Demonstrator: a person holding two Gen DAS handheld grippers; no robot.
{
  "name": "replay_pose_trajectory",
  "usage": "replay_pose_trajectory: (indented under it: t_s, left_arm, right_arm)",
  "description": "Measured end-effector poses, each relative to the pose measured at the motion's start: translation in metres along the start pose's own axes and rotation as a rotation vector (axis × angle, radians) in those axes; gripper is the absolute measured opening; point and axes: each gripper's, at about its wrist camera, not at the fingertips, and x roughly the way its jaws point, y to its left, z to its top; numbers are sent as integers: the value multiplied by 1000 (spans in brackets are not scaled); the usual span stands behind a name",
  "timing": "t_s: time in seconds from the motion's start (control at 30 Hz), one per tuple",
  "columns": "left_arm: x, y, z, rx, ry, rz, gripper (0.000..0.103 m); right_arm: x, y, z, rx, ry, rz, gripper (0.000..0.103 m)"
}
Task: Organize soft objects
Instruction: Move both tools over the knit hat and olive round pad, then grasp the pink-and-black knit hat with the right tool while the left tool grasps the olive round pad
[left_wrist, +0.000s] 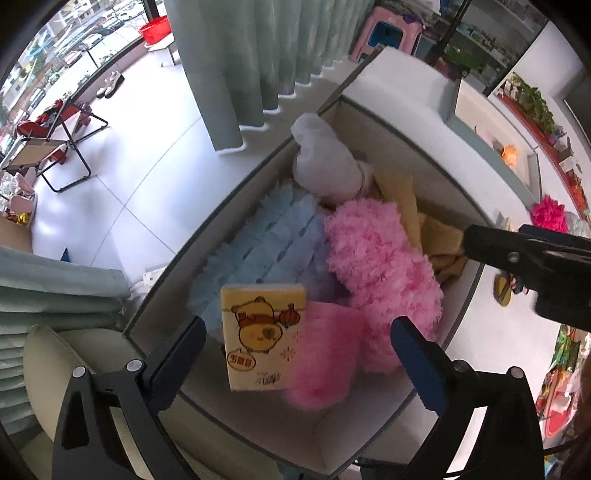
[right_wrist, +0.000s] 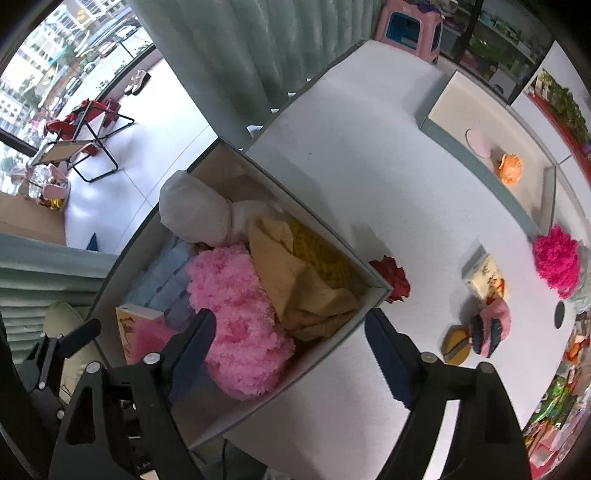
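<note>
I am hovering my left gripper (left_wrist: 297, 338), jaws spread and empty, over the near end of the storage box (left_wrist: 229, 214). A yellow tissue pack (left_wrist: 260, 338) is standing upright there against a flat pink cloth (left_wrist: 325, 354), neither finger touching it. I judge it has just been dropped in, so this placing step looks finished. The box is also holding a fluffy pink bundle (left_wrist: 373, 266), a pale blue duster (left_wrist: 266, 236), a tan cloth (left_wrist: 413, 218) and a white plush (left_wrist: 325, 158) at the far end.

My right gripper (right_wrist: 291, 354) is also gaping with nothing in it, straddling the box's near right corner.

Next I am probably going for something loose on the table (right_wrist: 369, 166), which means swinging right, away from the box, and closing softly on a squashy item.

Only the right wrist view is showing those leftovers: a red fabric piece (right_wrist: 393, 277) just beside the box wall, a second tissue pack (right_wrist: 485, 277), a magenta pom-pom (right_wrist: 556, 260), a pink slipper-like toy (right_wrist: 493, 326) and an orange item (right_wrist: 511, 168) farther off. The left wrist view alone is showing the first pack's cartoon face.
</note>
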Motion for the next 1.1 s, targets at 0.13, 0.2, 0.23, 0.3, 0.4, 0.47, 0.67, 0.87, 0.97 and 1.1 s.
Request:
replay_pose_trajectory:
  t_s: [0.13, 0.2, 0.23, 0.3, 0.4, 0.47, 0.67, 0.87, 0.97, 1.1]
  left_arm:
    - [-2, -3, -5, 11, 5, -1, 102]
    - [-3, -7, -8, 21, 18, -1, 102]
    - [-3, -11, -8, 29, 27, -3, 102]
    - [-4, -19, -11, 48, 37, -8, 102]
    - [-9, -43, -15, 107, 35, -12, 102]
    - [-12, -59, -17, 142, 35, -19, 102]
    - [-14, -110, -26, 216, 56, -33, 102]
    - [-7, -158, -39, 275, 111, -38, 102]
    - [3, -178, -47, 297, 146, -29, 102]
    - [16, -194, -53, 301, 173, 8, 102]
  right_arm:
    - [-9, -6, -11, 1, -11, 14, 89]
    - [-13, -13, -19, 16, -19, 18, 90]
    - [-14, -19, -24, 31, -22, 17, 90]
    - [-17, -36, -39, 81, -21, 25, 90]
    - [-16, -62, -59, 161, -5, 29, 91]
    - [-11, -88, -77, 227, 13, 21, 91]
    - [8, -174, -116, 413, 71, -32, 91]
    - [30, -238, -114, 523, 84, -37, 91]
    - [44, -255, -104, 523, 77, -40, 91]
    - [63, -269, -87, 534, 66, -17, 91]
